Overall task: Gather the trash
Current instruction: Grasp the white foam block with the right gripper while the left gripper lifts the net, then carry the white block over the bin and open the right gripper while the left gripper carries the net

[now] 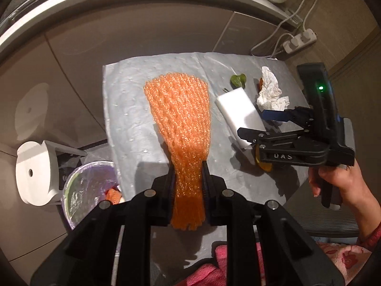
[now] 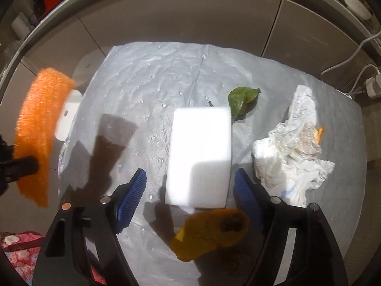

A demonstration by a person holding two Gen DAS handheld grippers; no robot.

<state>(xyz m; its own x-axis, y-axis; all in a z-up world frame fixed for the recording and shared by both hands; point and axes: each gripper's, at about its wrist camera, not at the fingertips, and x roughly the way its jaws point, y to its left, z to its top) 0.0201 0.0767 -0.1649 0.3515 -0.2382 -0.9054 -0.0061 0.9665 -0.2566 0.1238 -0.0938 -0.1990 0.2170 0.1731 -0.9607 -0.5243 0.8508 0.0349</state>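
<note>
We grasp orange foam net (image 1: 181,128) in left hand-held gripper (image 1: 188,186), lifted off tabletop (image 1: 128,109) so it can go to lined bin (image 1: 88,190) below left edge. Right hand-held gripper (image 2: 190,195) released, fingers astride white block (image 2: 200,152). Crumpled tissue (image 2: 290,152) near right edge, leaf (image 2: 240,100) toward far edge, peel (image 2: 209,231) at near side wait.

Probably home: tiled floor (image 1: 71,54), power strip (image 1: 300,41)
</note>
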